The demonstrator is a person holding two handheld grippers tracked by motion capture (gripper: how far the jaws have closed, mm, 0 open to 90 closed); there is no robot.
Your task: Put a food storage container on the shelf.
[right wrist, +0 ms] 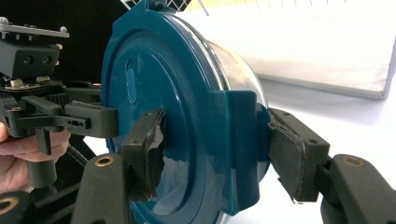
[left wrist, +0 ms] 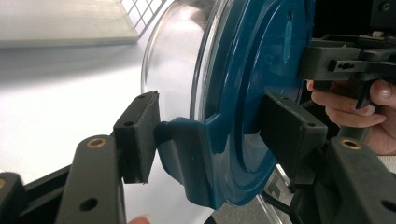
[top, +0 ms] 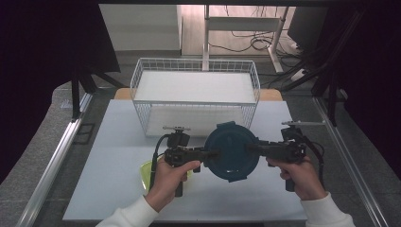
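Note:
A round clear glass container with a dark teal lid [top: 231, 151] hangs tipped on its side above the white table [top: 113, 142], lid facing the person. My left gripper [top: 211, 154] is shut on the lid's left latch; in the left gripper view its pads [left wrist: 140, 135] clamp the latch tab and the lid face [left wrist: 261, 70]. My right gripper [top: 251, 149] is shut on the opposite latch; in the right gripper view its pads [right wrist: 289, 158] squeeze that tab [right wrist: 233, 140] from both sides. A hand holds each gripper from below.
A white wire basket [top: 196, 94] stands just behind the container at the table's far side. A small yellow-green object [top: 145, 171] lies on the table under the left hand. Metal rails run along both table sides; chair legs and cables lie beyond.

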